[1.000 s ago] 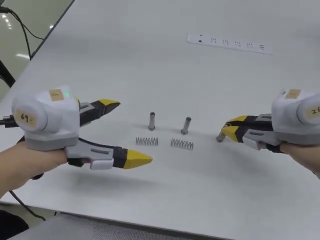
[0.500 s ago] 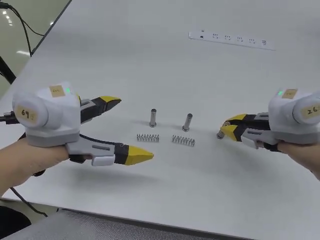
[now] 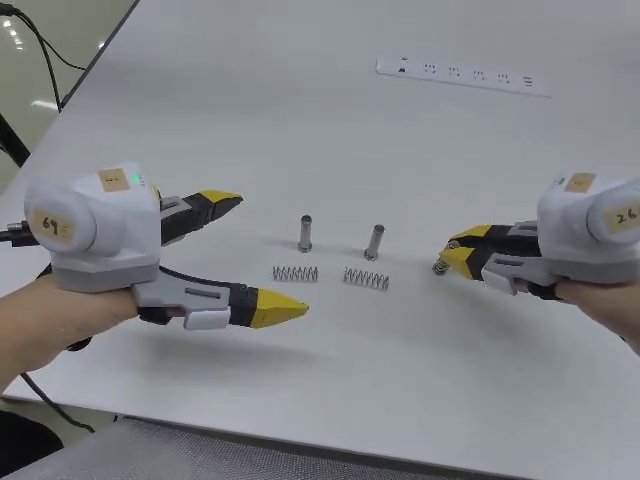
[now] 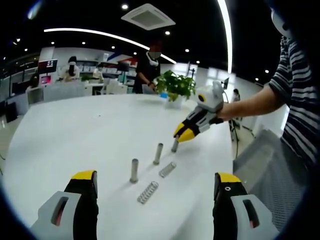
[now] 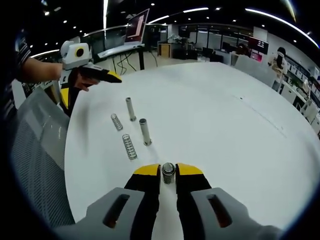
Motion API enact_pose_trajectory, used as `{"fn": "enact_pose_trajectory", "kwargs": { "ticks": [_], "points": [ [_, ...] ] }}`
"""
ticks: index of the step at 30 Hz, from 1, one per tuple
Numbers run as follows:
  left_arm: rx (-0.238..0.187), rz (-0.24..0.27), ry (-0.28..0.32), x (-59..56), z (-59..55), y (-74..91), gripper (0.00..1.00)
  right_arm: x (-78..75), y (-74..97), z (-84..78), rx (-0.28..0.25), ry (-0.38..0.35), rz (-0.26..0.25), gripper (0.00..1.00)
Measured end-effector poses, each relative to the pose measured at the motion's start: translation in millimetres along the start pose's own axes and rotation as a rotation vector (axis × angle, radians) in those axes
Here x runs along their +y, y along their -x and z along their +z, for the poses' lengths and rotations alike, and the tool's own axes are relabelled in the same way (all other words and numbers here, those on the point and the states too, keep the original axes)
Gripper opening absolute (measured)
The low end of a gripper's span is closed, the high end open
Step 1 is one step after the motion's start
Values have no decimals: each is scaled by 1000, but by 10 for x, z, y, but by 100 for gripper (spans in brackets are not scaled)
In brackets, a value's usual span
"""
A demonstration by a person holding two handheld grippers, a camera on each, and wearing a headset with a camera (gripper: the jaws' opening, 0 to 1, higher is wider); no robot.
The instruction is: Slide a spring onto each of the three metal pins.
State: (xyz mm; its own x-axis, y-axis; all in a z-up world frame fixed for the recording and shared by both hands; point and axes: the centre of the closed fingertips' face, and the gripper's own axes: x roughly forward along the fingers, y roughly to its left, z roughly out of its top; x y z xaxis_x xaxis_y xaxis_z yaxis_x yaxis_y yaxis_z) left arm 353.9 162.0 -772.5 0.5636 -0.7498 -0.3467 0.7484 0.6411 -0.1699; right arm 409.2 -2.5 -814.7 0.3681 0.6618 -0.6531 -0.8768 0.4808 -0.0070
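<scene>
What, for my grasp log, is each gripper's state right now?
Left gripper: open, holding nothing.
Right gripper: shut on a metal pin.

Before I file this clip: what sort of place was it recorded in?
Probably an open-plan office or lab. The work sits on a long white table with a power strip; beyond it are a potted plant, a monitor and a ceiling air-conditioning unit.

An open-plan office: beyond the left gripper [image 4: 155, 176] stand a leafy green potted plant [image 4: 175, 87], a square white ceiling air-conditioning vent [image 4: 148, 16] and people at desks; past the right gripper [image 5: 168, 170], a large wall-mounted display screen [image 5: 137, 25].
</scene>
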Motion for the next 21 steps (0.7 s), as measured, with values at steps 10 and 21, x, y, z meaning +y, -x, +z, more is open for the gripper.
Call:
{"fn": "enact_pose_trajectory", "kwargs": {
  "ticks": [10, 21],
  "points": [
    [4, 0, -2, -8, 12, 11, 94, 2, 18, 47, -20, -8, -5, 15],
    [-3, 0, -7, -24, 69, 22, 95, -3, 75, 63, -33, -22, -14, 21]
  ]
}}
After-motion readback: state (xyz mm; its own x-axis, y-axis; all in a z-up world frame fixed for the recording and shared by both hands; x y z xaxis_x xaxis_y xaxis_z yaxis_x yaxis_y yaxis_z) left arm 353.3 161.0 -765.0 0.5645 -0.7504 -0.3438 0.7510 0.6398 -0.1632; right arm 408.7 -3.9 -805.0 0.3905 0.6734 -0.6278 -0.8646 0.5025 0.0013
